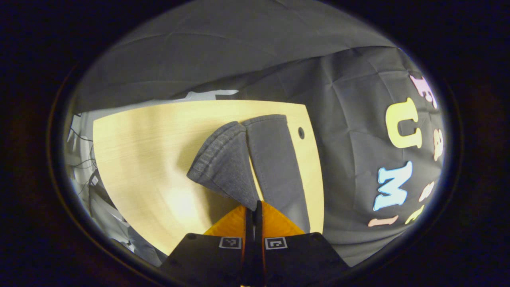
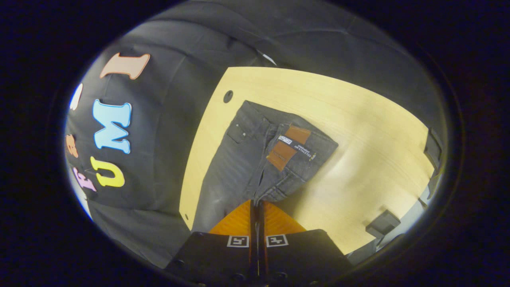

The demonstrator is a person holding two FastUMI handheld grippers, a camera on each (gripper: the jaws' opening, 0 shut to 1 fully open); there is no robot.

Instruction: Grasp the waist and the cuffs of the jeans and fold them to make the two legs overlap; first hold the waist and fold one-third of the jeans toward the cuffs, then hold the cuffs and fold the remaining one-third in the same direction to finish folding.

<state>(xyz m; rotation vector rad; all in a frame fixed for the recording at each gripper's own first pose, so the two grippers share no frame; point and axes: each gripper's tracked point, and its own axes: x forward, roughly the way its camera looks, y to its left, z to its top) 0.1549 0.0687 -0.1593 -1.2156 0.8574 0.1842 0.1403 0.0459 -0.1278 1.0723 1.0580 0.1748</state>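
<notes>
Jeans (image 1: 255, 163) are dark grey denim, spread out on a light wooden table (image 1: 151, 151), running along the table edge closest to the black cloth wall (image 1: 350, 131).

In the left gripper view you get the cuff end. One leg lies flat and straight, heading off to the far side of the table. The other leg's cuff is picked up off the wood and twisted, so it fans out to the left and throws a shadow underneath. The left gripper (image 1: 253, 211) has its fingers pinched nearly all the way together, with a corner of that lifted cuff caught between the tips. There's a small round hole in the table (image 1: 301, 132), just right of the flat leg near the far corner.

The right gripper view looks at the waist end. The waistband is partly turned over, so the brown leather patch (image 2: 287, 146) and a little white label beside it face up, and a front pocket with rivets shows on the left part. The right gripper (image 2: 257, 209) is closed down almost completely too, with the fabric at the near edge of the waist bunching right into its tips, so it looks clamped on the denim there. The same hole sits at the far left corner of the table here, and some dark boxy things (image 2: 383, 223) sit off the right edge.
</notes>
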